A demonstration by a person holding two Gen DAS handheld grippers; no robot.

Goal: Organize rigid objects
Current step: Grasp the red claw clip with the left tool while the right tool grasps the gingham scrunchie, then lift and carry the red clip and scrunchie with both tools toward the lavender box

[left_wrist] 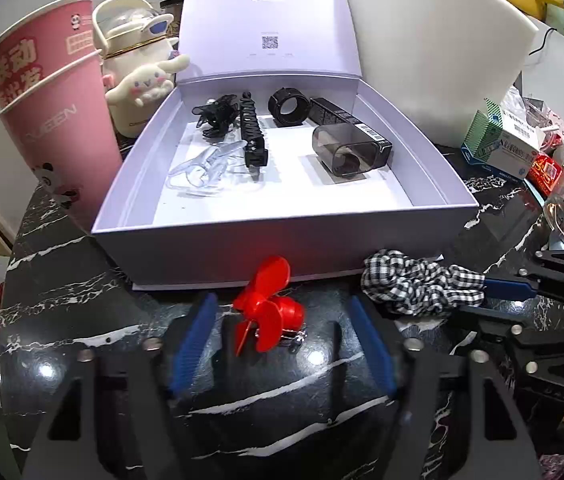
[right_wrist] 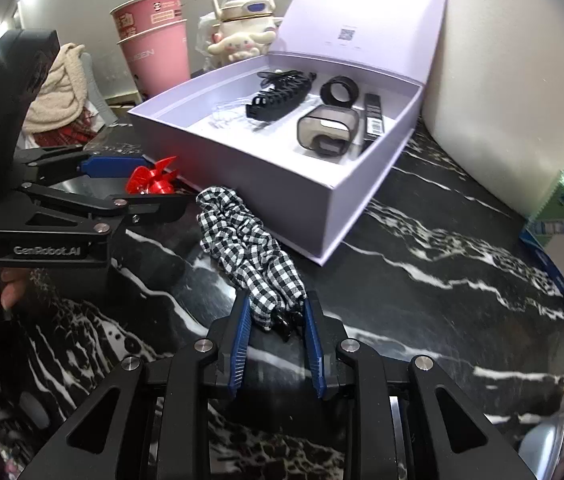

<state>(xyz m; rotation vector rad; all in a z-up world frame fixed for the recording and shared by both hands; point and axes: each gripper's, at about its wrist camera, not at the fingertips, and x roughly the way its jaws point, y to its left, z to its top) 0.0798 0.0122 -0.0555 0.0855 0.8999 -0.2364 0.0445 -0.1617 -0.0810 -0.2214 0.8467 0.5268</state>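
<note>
Right gripper (right_wrist: 276, 316): I had it clenched on the near end of the checked scrunchie (right_wrist: 248, 240), blue pads pressing the cloth from both sides.
Scrunchie: it lay on the black marble table (right_wrist: 421, 280), stretching away from my right fingers toward the box's near wall.
Left gripper (left_wrist: 282, 320): I saw it spread wide, gripping nothing.
Red clip (left_wrist: 266, 306): it sat on the table between my left fingers, touching neither, just short of the box.
Left gripper body: "GenRobot.AI" read in the right wrist view.
Box (left_wrist: 282, 248): lilac, lid up, beyond both grippers; a QR code showed inside the lid, its small text too blurred for me to read.
Box contents: black claw clip (left_wrist: 218, 116), long black clip (left_wrist: 254, 136), clear clip (left_wrist: 202, 166), black ring (left_wrist: 288, 106), smoky case (left_wrist: 347, 150), black barcoded carton (left_wrist: 331, 114).
Pink cups (left_wrist: 48, 120): stacked left of the box; I read "QUEEN" and red Chinese characters.
Cinnamoroll bottle (left_wrist: 142, 80): behind the box's left corner.
Medicine boxes (left_wrist: 501, 144): far right, print unreadable.
</note>
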